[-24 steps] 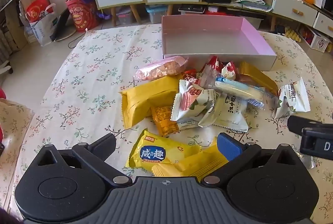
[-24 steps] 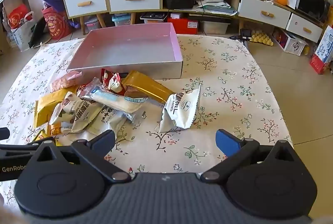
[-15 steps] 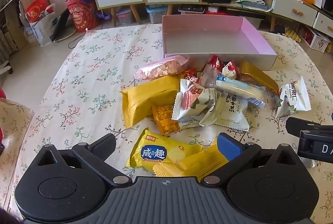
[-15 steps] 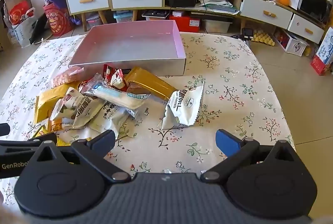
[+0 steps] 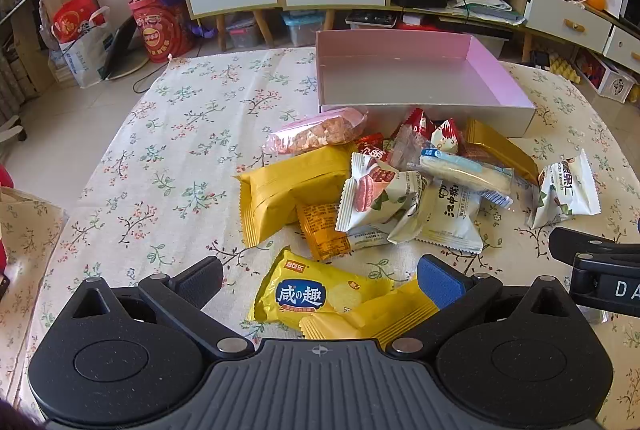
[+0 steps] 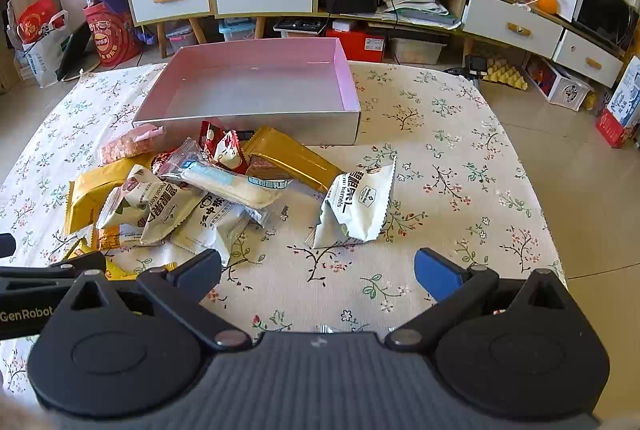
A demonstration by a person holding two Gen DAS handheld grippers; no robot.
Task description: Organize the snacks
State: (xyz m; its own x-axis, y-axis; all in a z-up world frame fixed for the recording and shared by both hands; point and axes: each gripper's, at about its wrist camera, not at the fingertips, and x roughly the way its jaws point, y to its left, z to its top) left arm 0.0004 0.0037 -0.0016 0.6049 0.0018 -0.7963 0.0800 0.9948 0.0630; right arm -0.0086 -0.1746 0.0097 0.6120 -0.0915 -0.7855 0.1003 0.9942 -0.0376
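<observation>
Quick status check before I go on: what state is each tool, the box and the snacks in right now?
Left tool: open, holding nothing, yellow packet between its fingers.
Right tool: open, empty, over bare tablecloth.
Pink box: open top, nothing inside.
Snack pile: loose on the tablecloth, packets overlapping, none boxed.
White packet: sealed, lying apart from the pile.

Glossy plastic snack wrappers lie on a matt floral cloth tablecloth — the pink box at twelve o'clock looks smooth cardboard.
</observation>
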